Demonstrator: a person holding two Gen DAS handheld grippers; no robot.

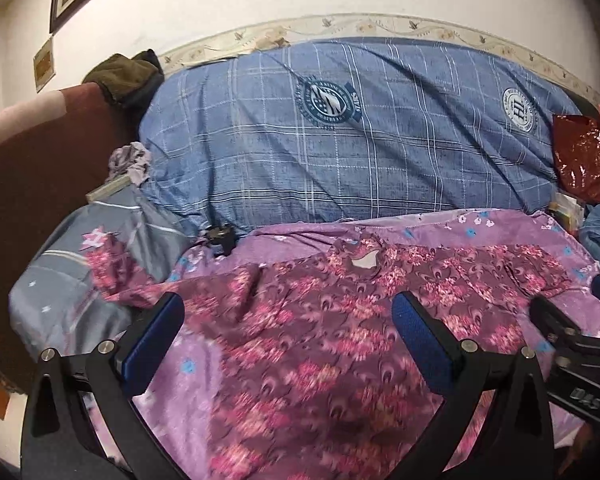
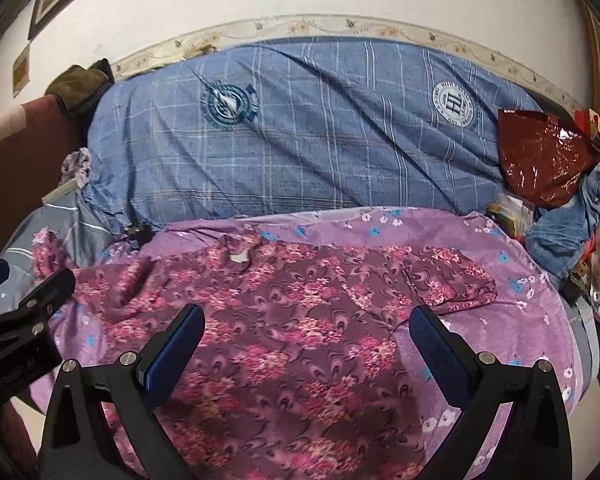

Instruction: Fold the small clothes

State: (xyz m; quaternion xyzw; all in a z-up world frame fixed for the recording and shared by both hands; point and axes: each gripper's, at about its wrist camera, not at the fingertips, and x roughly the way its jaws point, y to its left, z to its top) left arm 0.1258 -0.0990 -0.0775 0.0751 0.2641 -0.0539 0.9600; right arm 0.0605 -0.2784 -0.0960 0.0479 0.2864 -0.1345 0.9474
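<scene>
Quilt (image 2: 300, 128) badge reads "HL"; floral shirt (image 2: 300, 320) flat; left tool (image 1: 288, 320), right tool (image 2: 308, 332) wide apart, empty.

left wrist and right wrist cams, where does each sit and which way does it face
Left wrist: on the left gripper, facing forward over the floral shirt toward the blue plaid bedding; own open fingers show, right gripper at right edge.
Right wrist: on the right gripper, same heading; own open fingers show, left gripper at left edge.
Shared: shirt, bedding, red bag.
</scene>
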